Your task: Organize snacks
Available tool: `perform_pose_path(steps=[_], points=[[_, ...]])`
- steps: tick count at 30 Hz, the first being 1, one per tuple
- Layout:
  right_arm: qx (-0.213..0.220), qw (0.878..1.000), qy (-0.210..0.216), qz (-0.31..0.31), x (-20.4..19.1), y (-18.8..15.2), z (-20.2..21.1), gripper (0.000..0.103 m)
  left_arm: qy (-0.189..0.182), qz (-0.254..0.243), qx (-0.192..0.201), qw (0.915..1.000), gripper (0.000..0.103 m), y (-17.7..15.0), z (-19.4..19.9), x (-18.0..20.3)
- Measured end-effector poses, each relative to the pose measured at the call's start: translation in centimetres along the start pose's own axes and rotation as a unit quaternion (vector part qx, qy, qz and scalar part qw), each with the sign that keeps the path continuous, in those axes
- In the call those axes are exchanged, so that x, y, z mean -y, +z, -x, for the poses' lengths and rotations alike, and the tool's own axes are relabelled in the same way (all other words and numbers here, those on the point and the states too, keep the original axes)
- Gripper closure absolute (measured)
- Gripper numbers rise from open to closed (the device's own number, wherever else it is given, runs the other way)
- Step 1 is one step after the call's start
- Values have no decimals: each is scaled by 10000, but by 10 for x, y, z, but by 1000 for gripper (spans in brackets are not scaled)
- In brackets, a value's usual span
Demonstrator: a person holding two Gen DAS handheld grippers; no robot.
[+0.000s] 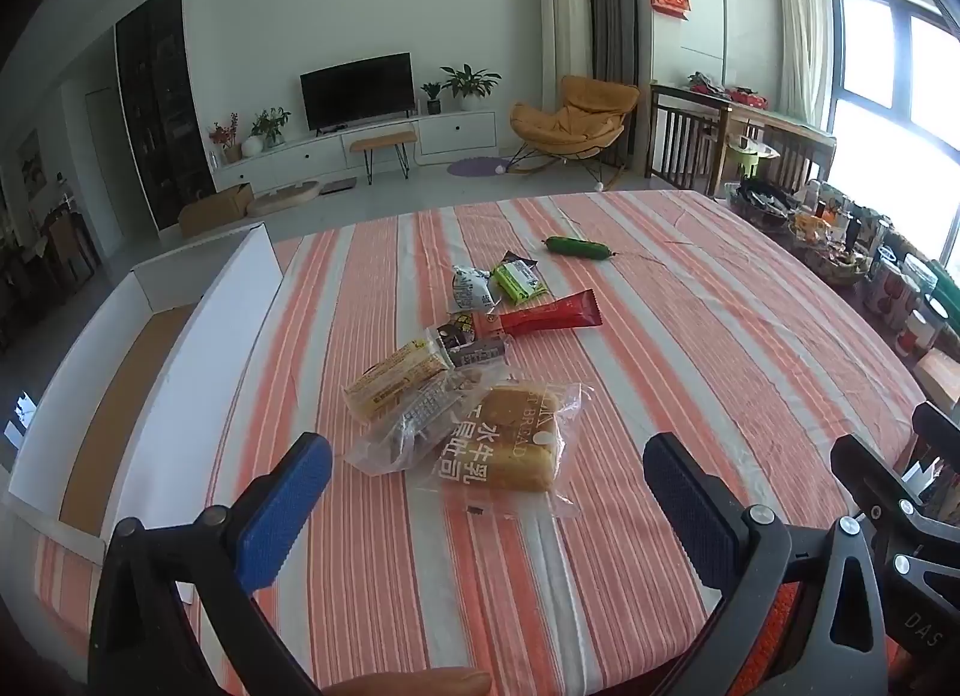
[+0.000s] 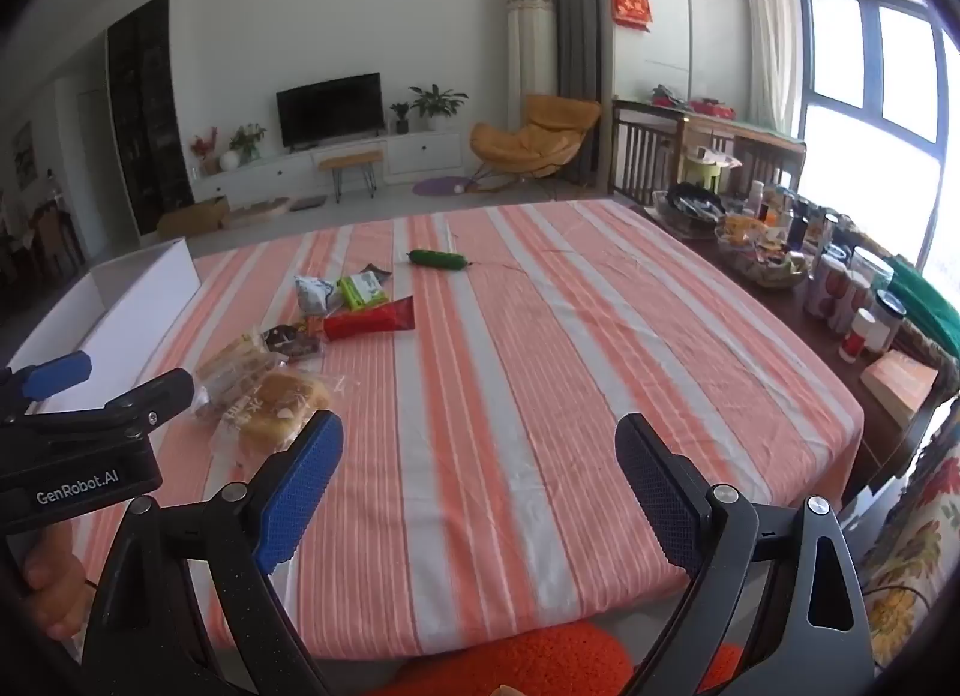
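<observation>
The left gripper (image 1: 487, 477) hangs over the near edge of the table (image 1: 690, 348) with its jaws spread wide and nothing between them; the bread packet (image 1: 510, 447) lies on the cloth just ahead of its fingertips, in line with the gap. The right gripper (image 2: 479, 468) is likewise spread and empty, held over bare striped cloth nearer the table's right side, with the snack pile well off to its left. The bread is a golden-brown square loaf slice in clear crinkled film printed with white characters. Touching it on the far-left side are a transparent bag of dark pieces (image 1: 408, 426) and a long yellow wrapped bar (image 1: 396, 375). Behind these lies a small dark brown packet (image 1: 471, 342), then a glossy red tapered sachet (image 1: 549, 315), a white and blue pouch (image 1: 471, 288) and a lime-green packet (image 1: 519, 279). A smooth green sausage-shaped snack (image 1: 573, 247) lies alone toward the far edge. A white cardboard box (image 1: 198, 348) with a brown floor stands open along the table's left edge. The tablecloth is woven, with orange, white and grey stripes. The finger pads (image 1: 282, 510) are blue, ribbed rubber on black frames.
</observation>
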State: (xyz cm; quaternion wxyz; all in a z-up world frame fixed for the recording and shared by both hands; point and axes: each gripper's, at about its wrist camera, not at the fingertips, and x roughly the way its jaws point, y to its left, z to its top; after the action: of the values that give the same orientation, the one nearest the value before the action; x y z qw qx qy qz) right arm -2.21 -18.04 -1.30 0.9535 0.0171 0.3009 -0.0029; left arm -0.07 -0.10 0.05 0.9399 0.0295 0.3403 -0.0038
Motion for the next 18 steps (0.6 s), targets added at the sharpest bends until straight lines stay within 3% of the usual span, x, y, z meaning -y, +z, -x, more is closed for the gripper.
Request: perform_pose_path(steps=[9,18], points=[[18,10000,1,52,-11,-5,-1,9,18,17,19,10000,0,-1,12,-6],[-41,10000,74,30,-8,-8,-4,9,140,-106,-58,9998,0,-5,0,-1]])
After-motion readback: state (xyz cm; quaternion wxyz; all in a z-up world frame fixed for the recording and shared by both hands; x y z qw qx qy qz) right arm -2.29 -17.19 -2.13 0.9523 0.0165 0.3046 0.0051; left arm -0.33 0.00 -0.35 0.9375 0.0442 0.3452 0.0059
